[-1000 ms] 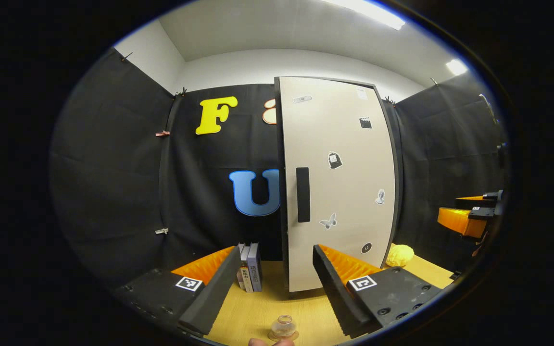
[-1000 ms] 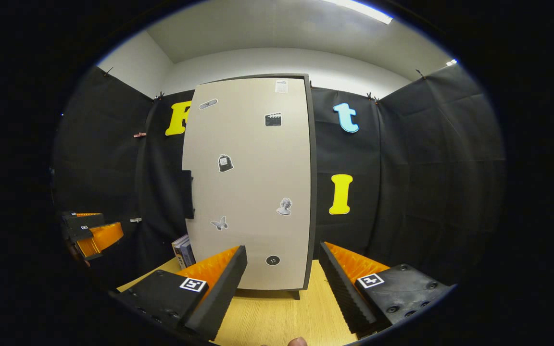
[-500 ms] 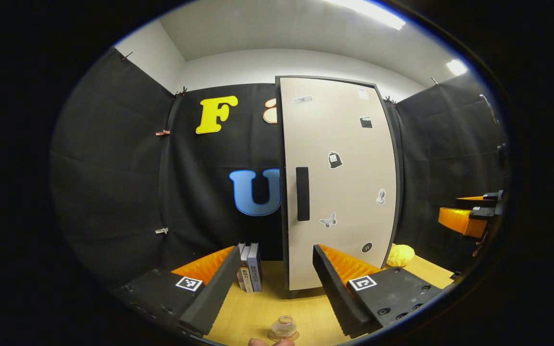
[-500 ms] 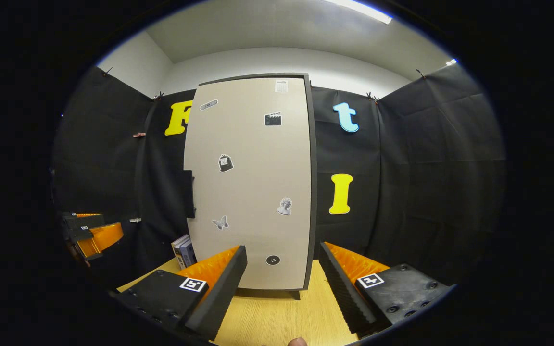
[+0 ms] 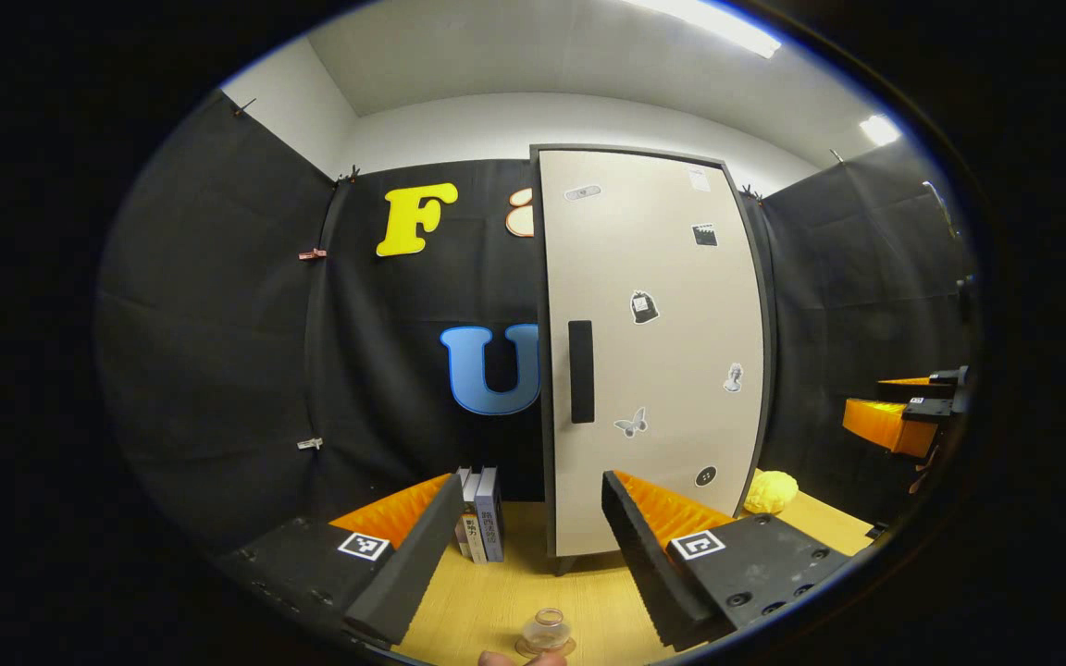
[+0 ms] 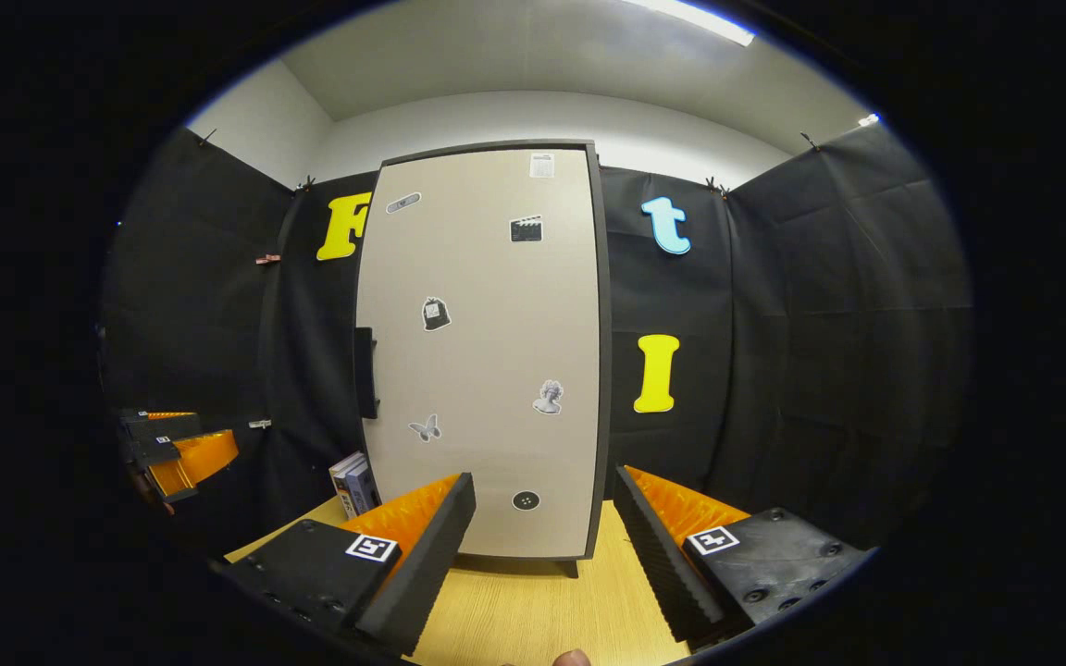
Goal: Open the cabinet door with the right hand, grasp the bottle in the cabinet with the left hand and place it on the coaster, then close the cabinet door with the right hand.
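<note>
Both jaws stand apart, empty: left gripper (image 5: 524, 546), right gripper (image 6: 542, 555). At twelve o'clock the cabinet door (image 6: 487, 351) stands upright, closed, hiding the bottle. At six o'clock, the coaster (image 5: 544, 646) is cut off.

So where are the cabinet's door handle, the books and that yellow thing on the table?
door handle (image 5: 581, 372): left gripper view, middle of the dark vertical bar.
books (image 5: 480, 525): left gripper view, on the upright spines left of the cabinet.
yellow thing (image 5: 770, 491): left gripper view, middle of the lump right of the cabinet.
</note>
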Motion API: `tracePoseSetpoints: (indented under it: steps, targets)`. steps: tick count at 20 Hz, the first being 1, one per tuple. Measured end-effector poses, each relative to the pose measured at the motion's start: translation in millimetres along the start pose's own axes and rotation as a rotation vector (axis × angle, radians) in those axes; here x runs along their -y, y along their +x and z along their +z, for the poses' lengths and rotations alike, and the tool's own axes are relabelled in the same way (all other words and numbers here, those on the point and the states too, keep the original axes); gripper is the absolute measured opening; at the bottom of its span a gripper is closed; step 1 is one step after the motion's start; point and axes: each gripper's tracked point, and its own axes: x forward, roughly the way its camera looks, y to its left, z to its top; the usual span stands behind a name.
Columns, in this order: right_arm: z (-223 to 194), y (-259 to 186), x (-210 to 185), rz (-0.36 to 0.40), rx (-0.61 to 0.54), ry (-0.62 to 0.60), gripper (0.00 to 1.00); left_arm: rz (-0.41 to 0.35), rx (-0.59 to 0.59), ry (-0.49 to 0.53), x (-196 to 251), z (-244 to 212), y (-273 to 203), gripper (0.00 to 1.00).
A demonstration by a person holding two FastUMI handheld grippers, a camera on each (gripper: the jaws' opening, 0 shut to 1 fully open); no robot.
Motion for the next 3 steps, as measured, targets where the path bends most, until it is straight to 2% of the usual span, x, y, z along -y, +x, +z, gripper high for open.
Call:
tracePoseSetpoints:
  steps: [3]
  targets:
    - [-0.2,0.6,-0.4,0.002,-0.001,0.001,0.98,0.001,0.0,0.0,-0.4,-0.9,2.0,0.95]
